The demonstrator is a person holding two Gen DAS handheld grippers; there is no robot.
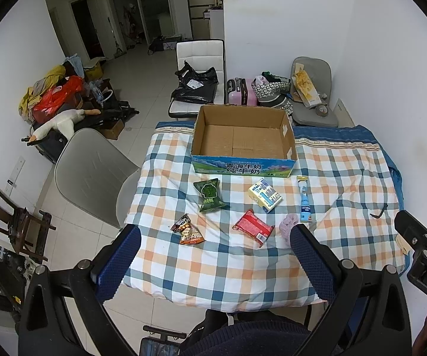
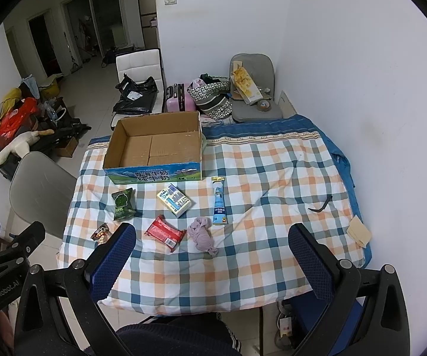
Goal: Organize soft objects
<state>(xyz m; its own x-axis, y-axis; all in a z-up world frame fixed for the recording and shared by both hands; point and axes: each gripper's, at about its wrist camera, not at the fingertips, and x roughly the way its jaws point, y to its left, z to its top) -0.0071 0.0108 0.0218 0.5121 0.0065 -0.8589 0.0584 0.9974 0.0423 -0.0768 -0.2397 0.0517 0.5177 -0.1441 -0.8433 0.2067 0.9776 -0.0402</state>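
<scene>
The left gripper (image 1: 214, 255) hangs above the near edge of the bench (image 1: 213, 273), its blue-padded jaws spread wide with nothing between them. The right gripper (image 2: 210, 255) hovers likewise over the near edge, jaws wide apart and empty.

On the checked quilt (image 2: 272, 178) covering the bench, the soft things lie in a loose spread in front of an open cardboard box (image 2: 154, 175), which sits at 12 o'clock on the bench's far side and is bare inside. In the right wrist view, going left to right: a brown snack packet (image 2: 101, 233) at about 9 o'clock, partly hidden behind that gripper's left finger; a green snack packet (image 2: 123, 203) at 10 o'clock, just short of the box; a red packet (image 2: 164, 233) near the middle, lying flat; a pale yellow and blue pack (image 2: 174, 200) at 11 o'clock, beyond the red one; a bundled lilac cloth (image 2: 201, 234) just beside the red packet's right end; a blue and white tube (image 2: 219, 201) lying lengthwise at 1 o'clock, its near end close to the cloth. Well apart at 3 o'clock lie a dark bent strip (image 2: 320, 204) and, by the bench's right edge, a beige folded piece (image 2: 358, 231).

A grey chair (image 1: 92, 172) stands at the bench's left side.
</scene>
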